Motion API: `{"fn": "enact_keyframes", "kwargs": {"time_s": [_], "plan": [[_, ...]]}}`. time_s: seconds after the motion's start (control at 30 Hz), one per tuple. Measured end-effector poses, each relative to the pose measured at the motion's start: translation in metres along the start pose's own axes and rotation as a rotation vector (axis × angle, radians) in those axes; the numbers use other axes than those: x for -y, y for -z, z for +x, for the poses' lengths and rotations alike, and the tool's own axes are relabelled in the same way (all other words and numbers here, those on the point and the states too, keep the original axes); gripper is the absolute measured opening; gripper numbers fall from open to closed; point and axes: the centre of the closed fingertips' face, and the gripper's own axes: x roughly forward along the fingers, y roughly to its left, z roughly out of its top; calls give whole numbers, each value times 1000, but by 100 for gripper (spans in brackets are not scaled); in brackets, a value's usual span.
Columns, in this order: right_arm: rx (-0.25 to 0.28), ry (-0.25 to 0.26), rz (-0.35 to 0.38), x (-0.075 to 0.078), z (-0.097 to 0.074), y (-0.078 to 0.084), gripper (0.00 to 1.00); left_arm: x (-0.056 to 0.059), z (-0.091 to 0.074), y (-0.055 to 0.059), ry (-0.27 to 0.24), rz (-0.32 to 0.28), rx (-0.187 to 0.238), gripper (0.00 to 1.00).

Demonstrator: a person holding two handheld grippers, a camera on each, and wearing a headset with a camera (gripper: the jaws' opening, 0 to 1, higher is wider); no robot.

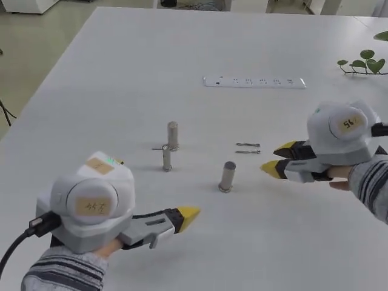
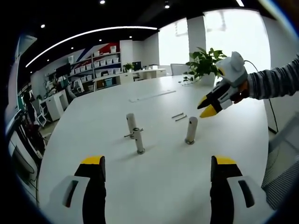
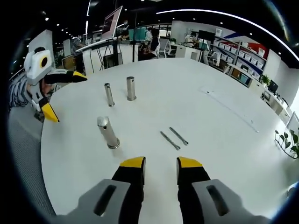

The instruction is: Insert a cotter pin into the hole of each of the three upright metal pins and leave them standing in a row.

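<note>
Risking, on judgement, 2 faults: skidding the thin cotter pins (image 1: 247,145) flat along the white table (image 1: 121,73) by closing too high over them; toppling the lone metal pin (image 1: 227,177) by brushing it on the reach. Lying loose, side by side, just ahead of the right gripper (image 1: 277,157), its jaws standing narrowly apart, gripping nothing. Standing further left: rear pin (image 1: 173,136) and front pin (image 1: 167,159), the latter seemingly carrying 1 cotter pin crosswise. Hovering low: left gripper (image 1: 185,217), jaws spread wide, empty.
</note>
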Motion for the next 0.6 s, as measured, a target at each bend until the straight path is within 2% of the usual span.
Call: {"fn": "enact_keyframes", "kwargs": {"time_s": [0.27, 0.43, 0.6], "plan": [[-74, -48, -73, 10, 18, -2, 17, -1, 0, 2, 3, -11, -5, 92], [-105, -66, -82, 12, 27, -4, 16, 2, 0, -2, 13, -26, 20, 91], [-136, -79, -91, 15, 38, -5, 15, 5, 0, -1, 27, -17, 15, 91]]}}
